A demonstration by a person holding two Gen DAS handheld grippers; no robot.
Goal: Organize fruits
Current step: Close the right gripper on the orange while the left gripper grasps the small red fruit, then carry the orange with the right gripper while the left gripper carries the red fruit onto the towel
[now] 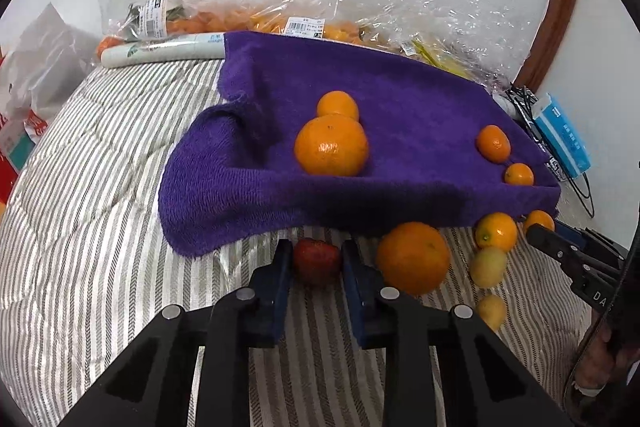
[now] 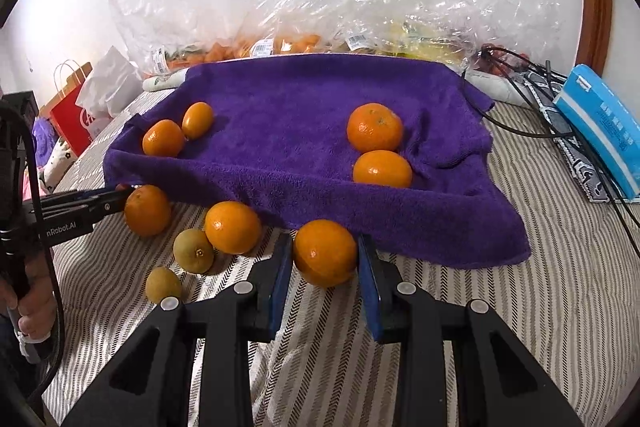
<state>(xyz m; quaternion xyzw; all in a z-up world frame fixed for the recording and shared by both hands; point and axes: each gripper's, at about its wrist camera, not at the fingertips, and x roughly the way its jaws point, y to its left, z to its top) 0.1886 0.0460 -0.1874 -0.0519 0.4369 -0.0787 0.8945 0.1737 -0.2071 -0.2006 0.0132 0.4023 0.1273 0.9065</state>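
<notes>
A red strawberry (image 1: 316,261) is pinched between the blue pads of the left tool (image 1: 316,267), low on the striped bed cover (image 1: 100,187), just in front of the near edge of the purple towel (image 1: 360,99). An orange (image 2: 325,253) is pinched in the same way by the right tool (image 2: 325,259), also just at the towel's front edge. On the towel four more oranges are seen in two pairs, well apart: a pair (image 2: 376,147) to one side and a smaller pair (image 2: 176,131) to the other. Loose on the bed between the two tools, a few oranges (image 2: 232,227) and two greenish-yellow fruits (image 2: 194,251) are gathered close together.

From here the strawberry is judged the likelier casualty: it is soft, and a hard squeeze could bruise or crush it. The orange is round and smooth, so it could roll out of the pads if it is lifted with a tilt. The soft, sagging bedding could let the loose fruit roll together or off the towel's slope once either tool is raised.

Whether either fruit is clear of the bed cannot be told. Behind the towel, the contents of the crinkled plastic bags (image 2: 280,27) are only partly made out, and the left tool is seen from the right camera only as a dark tip at the frame's edge.
</notes>
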